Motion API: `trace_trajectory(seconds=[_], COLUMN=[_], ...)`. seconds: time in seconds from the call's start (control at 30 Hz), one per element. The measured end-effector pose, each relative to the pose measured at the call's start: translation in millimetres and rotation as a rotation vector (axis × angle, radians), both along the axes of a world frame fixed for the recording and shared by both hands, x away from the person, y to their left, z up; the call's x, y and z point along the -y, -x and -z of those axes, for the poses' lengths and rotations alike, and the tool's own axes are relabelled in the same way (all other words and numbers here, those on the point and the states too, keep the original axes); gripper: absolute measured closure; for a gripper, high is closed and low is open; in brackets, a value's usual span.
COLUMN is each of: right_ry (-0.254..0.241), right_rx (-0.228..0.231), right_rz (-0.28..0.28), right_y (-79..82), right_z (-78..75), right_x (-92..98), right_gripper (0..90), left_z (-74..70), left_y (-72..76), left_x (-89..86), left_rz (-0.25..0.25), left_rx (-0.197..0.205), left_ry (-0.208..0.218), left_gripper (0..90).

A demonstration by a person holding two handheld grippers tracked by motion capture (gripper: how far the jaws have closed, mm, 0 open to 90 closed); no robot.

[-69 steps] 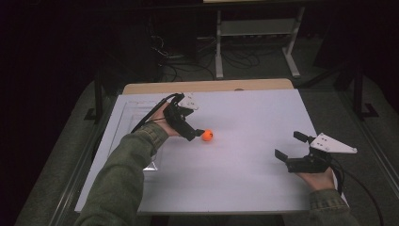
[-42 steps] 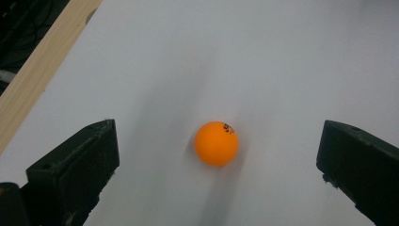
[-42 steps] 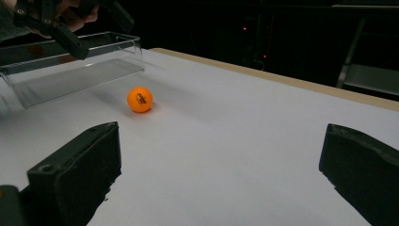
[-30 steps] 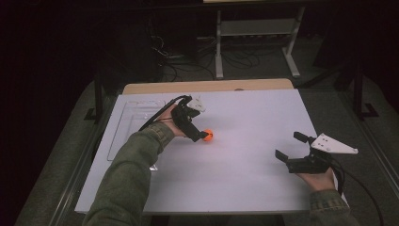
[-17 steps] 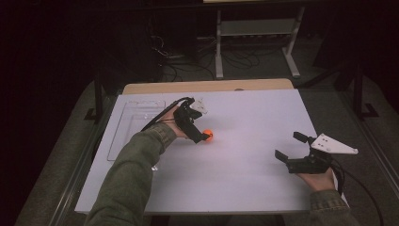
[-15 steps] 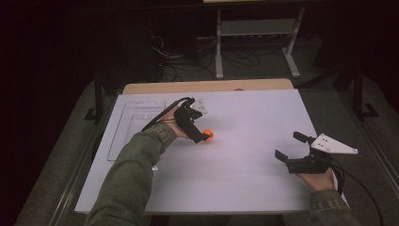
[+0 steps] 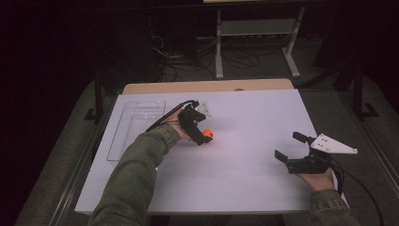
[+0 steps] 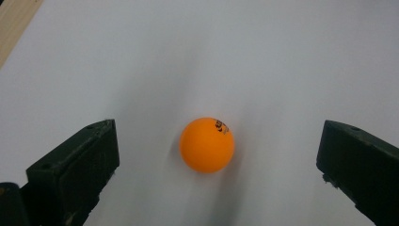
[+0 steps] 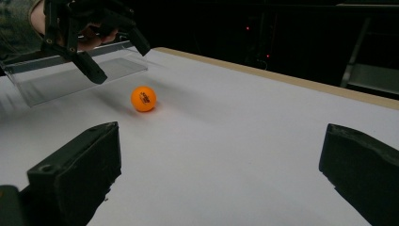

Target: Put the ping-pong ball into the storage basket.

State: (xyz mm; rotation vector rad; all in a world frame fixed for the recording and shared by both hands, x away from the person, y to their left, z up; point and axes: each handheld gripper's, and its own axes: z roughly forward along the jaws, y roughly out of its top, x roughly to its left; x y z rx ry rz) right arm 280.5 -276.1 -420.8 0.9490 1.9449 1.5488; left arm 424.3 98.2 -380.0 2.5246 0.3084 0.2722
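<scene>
right gripper (image 9: 221, 174) jaws wide | orange ball (image 9: 143, 99) beyond | left gripper (image 9: 96, 44) above it

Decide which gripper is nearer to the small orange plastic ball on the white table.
Left. The left gripper hangs open right over the small orange plastic ball; the right gripper waits open far off, near the table's right edge.
</scene>
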Motion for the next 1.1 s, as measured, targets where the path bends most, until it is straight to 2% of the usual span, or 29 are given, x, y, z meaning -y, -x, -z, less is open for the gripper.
trace_trajectory(seconds=[0.4,1.1], right_ry=[0.001,0.001], right_rx=[0.004,-0.002], right_rz=[-0.004,-0.001], right_y=[0.8,0.7], right_z=[-0.5,-0.1], right_x=[-0.1,-0.1], right_gripper=[0.0,0.0], left_z=[6.4,14.2], left_y=[-0.9,-8.3], left_x=[3.7,2.6], left_rz=[0.002,-0.007], left_rx=[-0.008,-0.027], left_ry=[-0.026,-0.034], left_gripper=[0.0,0.0])
